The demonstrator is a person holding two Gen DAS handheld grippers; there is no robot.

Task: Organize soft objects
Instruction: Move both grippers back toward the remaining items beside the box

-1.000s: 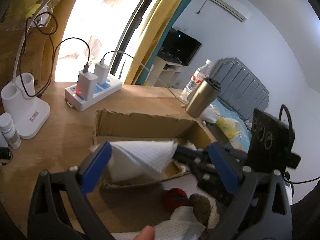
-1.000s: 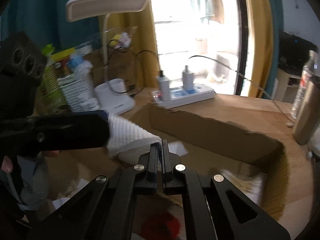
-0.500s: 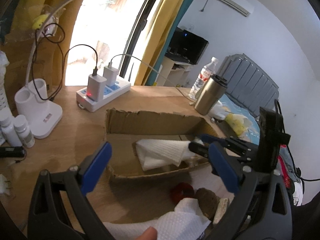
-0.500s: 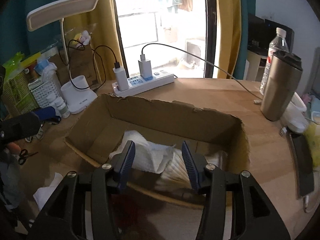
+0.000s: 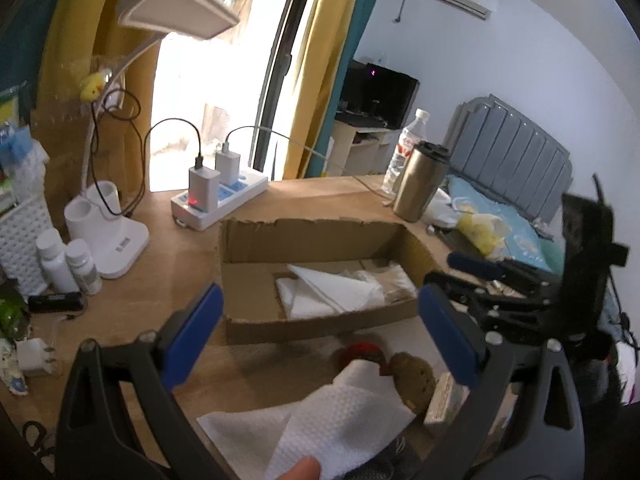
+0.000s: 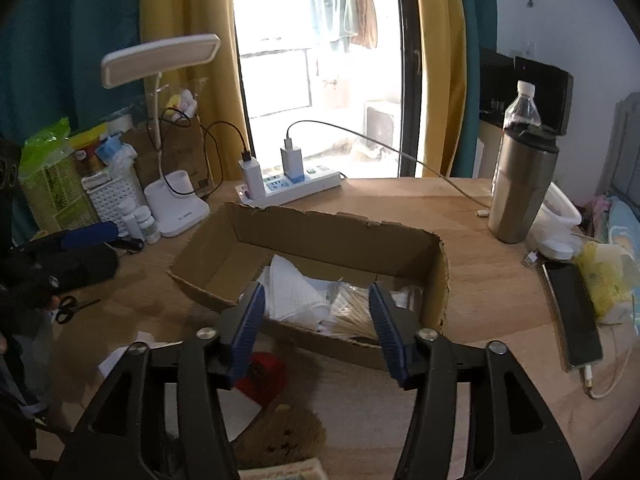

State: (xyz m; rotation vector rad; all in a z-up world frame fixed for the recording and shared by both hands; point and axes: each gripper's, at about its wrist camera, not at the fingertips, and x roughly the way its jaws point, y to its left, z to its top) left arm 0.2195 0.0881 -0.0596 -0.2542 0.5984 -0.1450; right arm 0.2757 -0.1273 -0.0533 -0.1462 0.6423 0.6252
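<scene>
- My left gripper (image 5: 320, 332), black-framed with blue pads, hangs wide open with nothing between its fingers, above the wooden desk (image 5: 168, 276) on the near side of the box.
- My right gripper (image 6: 316, 320), same build, is also spread open and grips nothing; its blue pads (image 6: 250, 320) frame the near wall of the box.
- The shallow brown cardboard box (image 6: 320, 232) sits mid-desk. Folded white paper towels (image 6: 296, 296) lie inside it, toward the 3 o'clock end in the left wrist view (image 5: 332, 292), beside a pale ribbed item I cannot identify.
- On the desk at 6 o'clock of the box lie another white embossed paper towel (image 5: 328, 428), a small red soft object (image 6: 262, 372) and a brown fuzzy soft object (image 5: 414, 376), the towel draped partly over both.
- At 12 o'clock of the box is a white power strip with two chargers (image 6: 288, 184); at 10 o'clock a white desk lamp (image 6: 176, 200) with small white bottles (image 6: 140, 222) beside its base.
- At 2 o'clock stands a steel tumbler (image 6: 520, 184), a clear water bottle (image 6: 522, 106) just behind it.
- Black scissors (image 6: 70, 308) lie at 9 o'clock; a dark phone (image 6: 572, 312) lies at 3 o'clock.
</scene>
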